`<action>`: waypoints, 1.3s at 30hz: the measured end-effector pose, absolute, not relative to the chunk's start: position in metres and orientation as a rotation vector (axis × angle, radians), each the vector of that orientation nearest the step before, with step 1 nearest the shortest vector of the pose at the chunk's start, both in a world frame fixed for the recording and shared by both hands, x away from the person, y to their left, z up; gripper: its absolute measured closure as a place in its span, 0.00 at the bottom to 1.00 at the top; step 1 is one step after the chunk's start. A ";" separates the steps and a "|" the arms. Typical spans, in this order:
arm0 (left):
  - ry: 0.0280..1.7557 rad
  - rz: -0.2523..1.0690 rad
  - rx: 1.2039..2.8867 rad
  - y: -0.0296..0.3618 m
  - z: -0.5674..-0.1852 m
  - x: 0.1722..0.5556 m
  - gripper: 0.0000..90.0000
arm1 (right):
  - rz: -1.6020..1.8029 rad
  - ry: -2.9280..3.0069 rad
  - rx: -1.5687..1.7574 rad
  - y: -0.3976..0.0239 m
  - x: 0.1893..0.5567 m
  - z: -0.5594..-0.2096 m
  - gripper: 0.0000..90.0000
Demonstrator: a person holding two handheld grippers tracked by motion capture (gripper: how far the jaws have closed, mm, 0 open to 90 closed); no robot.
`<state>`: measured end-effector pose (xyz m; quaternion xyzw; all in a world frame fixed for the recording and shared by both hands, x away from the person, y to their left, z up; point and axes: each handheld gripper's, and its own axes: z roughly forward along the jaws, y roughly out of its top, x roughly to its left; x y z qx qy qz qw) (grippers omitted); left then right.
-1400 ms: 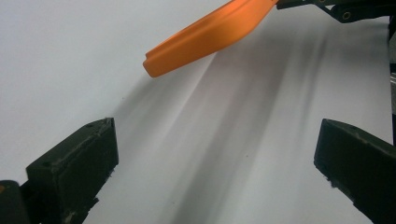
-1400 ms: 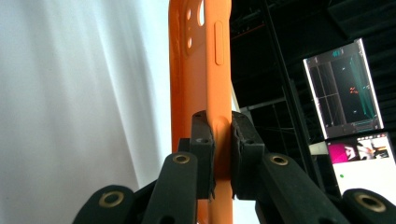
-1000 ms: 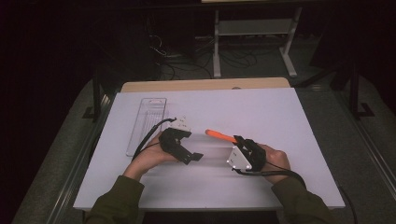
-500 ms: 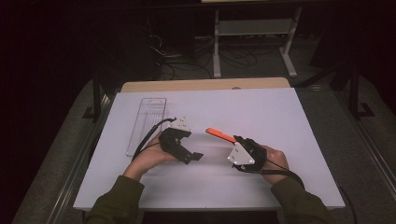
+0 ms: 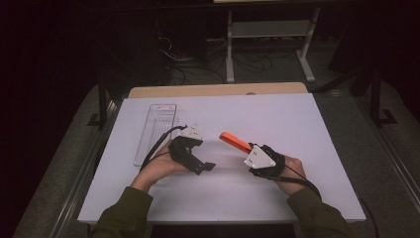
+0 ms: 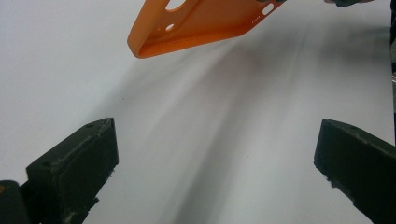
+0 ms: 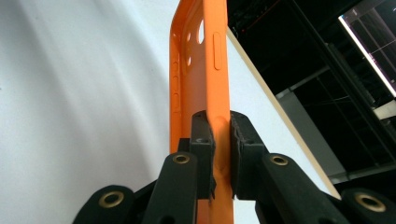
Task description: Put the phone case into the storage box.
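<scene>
Against the frame of a second ago, the right tongs [image 5: 246, 150] sit a little lower and more to the right in the high view, and the orange case [image 5: 235, 142] has gone with them, its far tip drawn back toward the centre of the frame. The left tongs [image 5: 204, 167] lie where they did, left of centre, with the hand [image 5: 159, 166] under them unchanged.

The case is a thin orange phone shell, pinched at its near end between the right tongs, whose jaws are pressed narrow on its wall in the right gripper view [image 7: 218, 135]. Its long axis runs from the tongs up and to the left in the high view, the free end pointing at the upper left of the frame. It stands on edge rather than flat: the right gripper view shows its open inner side to the left, with button cutouts and round holes up near the far end. In the left gripper view the case [image 6: 196, 25] hangs at the top centre, slanting up to the right, clear of the white desk [image 6: 210, 140] beneath it.

The left tongs are spread wide, one jaw at the lower left and one at the lower right of their own view, nothing between them.

A clear tray [image 5: 156, 131] lies on the desk [image 5: 297, 119] at the left of the high view, apart from both hands
</scene>
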<state>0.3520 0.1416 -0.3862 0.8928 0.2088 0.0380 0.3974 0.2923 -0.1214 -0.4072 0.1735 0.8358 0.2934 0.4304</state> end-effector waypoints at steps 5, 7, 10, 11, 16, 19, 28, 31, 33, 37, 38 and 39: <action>0.529 0.097 2.259 0.142 -0.386 0.352 0.00 | 0.742 2.095 0.451 -0.122 0.293 -0.407 0.89; 0.526 0.097 2.262 0.142 -0.386 0.352 0.00 | 0.744 2.097 0.457 -0.122 0.293 -0.407 0.89; 0.527 0.096 2.260 0.141 -0.386 0.352 0.00 | 0.752 2.099 0.466 -0.123 0.294 -0.406 0.89; 0.530 0.095 2.258 0.141 -0.386 0.352 0.00 | 0.753 2.100 0.470 -0.123 0.294 -0.406 0.89; 0.531 0.094 2.258 0.141 -0.386 0.352 0.00 | 0.774 2.107 0.498 -0.123 0.295 -0.406 0.89; 0.529 0.095 2.258 0.141 -0.386 0.352 0.00 | 0.784 2.109 0.513 -0.124 0.295 -0.406 0.89; 0.532 0.094 2.261 0.141 -0.386 0.352 0.00 | 0.844 2.138 0.613 -0.124 0.297 -0.406 0.89; 0.541 0.090 2.259 0.141 -0.386 0.351 0.00 | 0.845 2.144 0.611 -0.125 0.299 -0.405 0.89; 0.545 0.086 2.256 0.141 -0.386 0.351 0.00 | 0.876 2.145 0.656 -0.124 0.299 -0.406 0.89; 0.547 0.090 2.255 0.141 -0.386 0.351 0.00 | 0.908 2.165 0.707 -0.125 0.301 -0.406 0.89; 0.548 0.090 2.254 0.141 -0.386 0.351 0.00 | 0.916 2.169 0.716 -0.125 0.301 -0.406 0.89; 0.549 0.089 2.253 0.141 -0.386 0.351 0.00 | 0.927 2.174 0.726 -0.126 0.302 -0.406 0.89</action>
